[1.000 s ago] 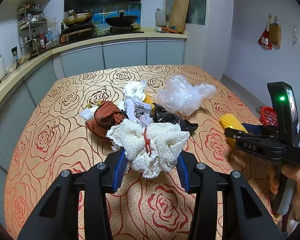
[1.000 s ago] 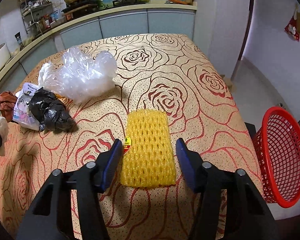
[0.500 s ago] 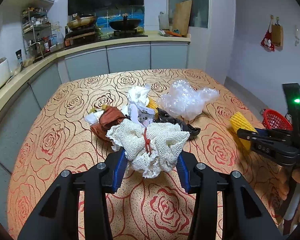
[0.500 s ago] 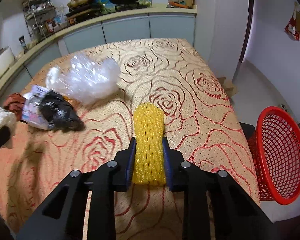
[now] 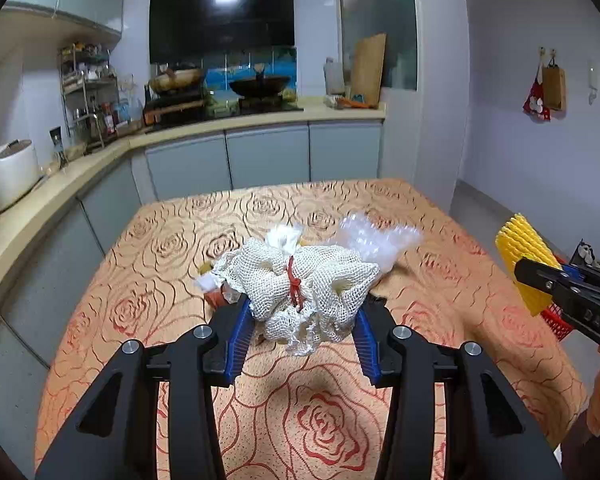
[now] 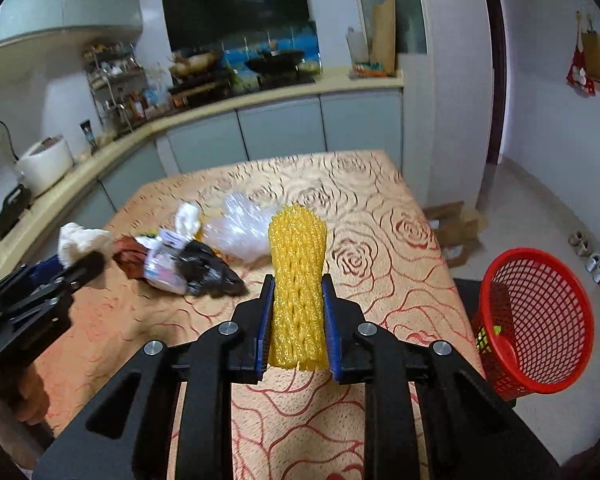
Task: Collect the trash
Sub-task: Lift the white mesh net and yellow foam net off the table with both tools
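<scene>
My left gripper (image 5: 302, 330) is shut on a white mesh bag (image 5: 304, 288) tied with a red string and holds it above the table. My right gripper (image 6: 298, 324) is shut on a yellow foam fruit net (image 6: 298, 276), lifted off the table; this net also shows in the left wrist view (image 5: 522, 258). A red mesh basket (image 6: 540, 320) stands on the floor to the right of the table. More trash lies on the table: a clear plastic bag (image 6: 240, 228), a black bag (image 6: 210, 270), a printed wrapper (image 6: 166, 266) and a brown scrap (image 6: 128, 254).
The table has a rose-patterned orange cloth (image 6: 364, 240). A kitchen counter (image 5: 260, 120) with pots runs along the back and left. Cardboard (image 6: 456, 228) lies on the floor beyond the table's right edge.
My right gripper has closed on the yellow foam net and lifted it. My left gripper has raised the white mesh bag higher above the trash pile.
</scene>
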`<state>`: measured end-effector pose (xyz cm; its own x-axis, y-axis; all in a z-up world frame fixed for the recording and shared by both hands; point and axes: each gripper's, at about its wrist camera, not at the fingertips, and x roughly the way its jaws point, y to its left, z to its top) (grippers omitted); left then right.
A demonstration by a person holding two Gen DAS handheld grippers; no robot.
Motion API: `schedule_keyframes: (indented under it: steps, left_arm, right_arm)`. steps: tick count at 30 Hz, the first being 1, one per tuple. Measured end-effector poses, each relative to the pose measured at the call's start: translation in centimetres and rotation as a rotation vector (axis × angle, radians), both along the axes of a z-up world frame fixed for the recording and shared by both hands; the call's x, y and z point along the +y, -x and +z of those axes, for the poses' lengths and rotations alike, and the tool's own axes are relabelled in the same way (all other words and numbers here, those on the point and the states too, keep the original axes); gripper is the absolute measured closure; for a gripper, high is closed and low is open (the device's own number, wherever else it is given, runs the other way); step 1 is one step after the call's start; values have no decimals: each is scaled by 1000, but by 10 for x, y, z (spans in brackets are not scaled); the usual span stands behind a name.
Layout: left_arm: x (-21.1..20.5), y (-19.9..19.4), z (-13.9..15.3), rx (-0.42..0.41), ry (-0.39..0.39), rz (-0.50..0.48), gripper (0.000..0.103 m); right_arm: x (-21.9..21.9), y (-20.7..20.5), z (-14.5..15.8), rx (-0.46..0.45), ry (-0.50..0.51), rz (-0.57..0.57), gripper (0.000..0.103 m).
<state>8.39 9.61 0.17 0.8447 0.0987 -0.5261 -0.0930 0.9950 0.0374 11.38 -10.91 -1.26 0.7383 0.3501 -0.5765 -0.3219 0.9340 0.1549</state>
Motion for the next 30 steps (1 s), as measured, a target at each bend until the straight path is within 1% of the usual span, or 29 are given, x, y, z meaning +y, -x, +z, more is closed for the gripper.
schedule_keyframes:
  steps: [3,7,14,22,30]
  left_arm:
    - [-6,7,12,-35,-1,-1,60]
    - [-16,13,29,-75,-16,-8,60]
    - [-37,18,49,-123,-31,-39,60]
    - [-62,13,55,-138,-29,-87,60]
    - [-89,3,52,-133,-24,-153,60]
  right_arm:
    - [-7,14,15,-38,-25,-4,81]
    - [-15,28,31,-84,-36,-13,81]
    - [-34,41,48,-128,-59,-40,81]
    - [-59,48,57,-154,-71,-84,81]
    - [-84,47,55,-146,-71,-150,81]
